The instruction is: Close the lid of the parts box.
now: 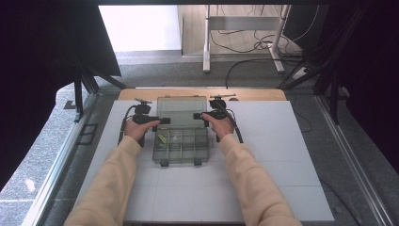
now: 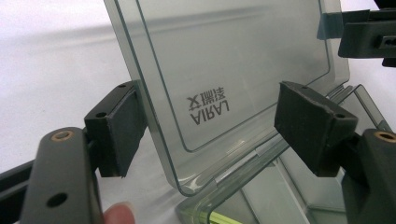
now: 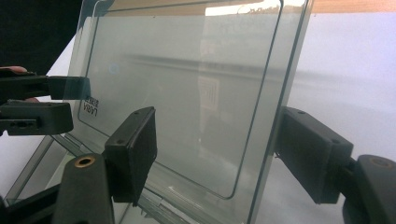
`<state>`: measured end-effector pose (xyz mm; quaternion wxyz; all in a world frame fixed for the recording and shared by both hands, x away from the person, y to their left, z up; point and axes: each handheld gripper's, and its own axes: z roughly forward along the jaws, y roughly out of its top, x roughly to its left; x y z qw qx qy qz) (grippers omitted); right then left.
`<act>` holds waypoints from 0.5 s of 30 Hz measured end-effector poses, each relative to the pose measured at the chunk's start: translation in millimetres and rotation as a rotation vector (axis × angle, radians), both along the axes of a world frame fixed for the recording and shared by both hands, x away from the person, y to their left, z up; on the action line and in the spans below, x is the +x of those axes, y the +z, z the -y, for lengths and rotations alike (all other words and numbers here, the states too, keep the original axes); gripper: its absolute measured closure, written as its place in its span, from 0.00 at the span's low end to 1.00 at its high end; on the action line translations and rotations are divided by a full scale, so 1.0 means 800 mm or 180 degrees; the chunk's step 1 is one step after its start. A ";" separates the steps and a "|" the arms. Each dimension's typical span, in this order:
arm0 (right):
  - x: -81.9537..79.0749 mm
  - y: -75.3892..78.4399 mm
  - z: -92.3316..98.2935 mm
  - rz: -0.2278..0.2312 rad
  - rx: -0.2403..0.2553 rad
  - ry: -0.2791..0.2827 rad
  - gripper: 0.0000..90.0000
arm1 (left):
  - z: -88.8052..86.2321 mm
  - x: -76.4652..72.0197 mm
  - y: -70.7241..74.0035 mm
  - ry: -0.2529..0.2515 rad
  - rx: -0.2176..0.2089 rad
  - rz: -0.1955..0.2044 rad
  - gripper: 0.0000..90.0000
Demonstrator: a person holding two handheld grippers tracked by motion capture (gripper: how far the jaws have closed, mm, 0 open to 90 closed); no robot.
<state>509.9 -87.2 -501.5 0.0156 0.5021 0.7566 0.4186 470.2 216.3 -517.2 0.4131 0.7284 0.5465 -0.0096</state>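
We see a clear, grey-tinted plastic organiser box lying near the middle of the white table, its base split into small square compartments and its flat lid standing raised at the far side, smooth and glossy with rounded corners and a moulded inset border. The left gripper reaches in from the left and the right gripper from the right, each at a side edge of the lid. Both have matte black jaws faced with dark rubbery pads. In the left gripper view the lid's edge stands between jaws held apart, one pad just beside it (whether it touches, we cannot tell). In the right gripper view the jaws also stand apart, straddling the lid's edge. Printed on the lid, upside down there, is "AIRAJ" with small characters that we cannot read.
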 end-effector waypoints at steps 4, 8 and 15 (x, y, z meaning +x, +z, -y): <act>-0.001 0.001 0.001 0.0028 0.0005 0.0006 0.33 | -0.001 -0.001 0.001 -0.0014 0.0010 0.0019 0.28; -0.003 0.003 0.001 0.0057 0.0012 0.0008 0.34 | 0.000 -0.002 0.003 -0.0007 0.0001 0.0047 0.28; -0.007 0.008 0.002 0.0113 0.0021 0.0025 0.34 | -0.001 -0.005 0.006 -0.0018 0.0001 0.0091 0.28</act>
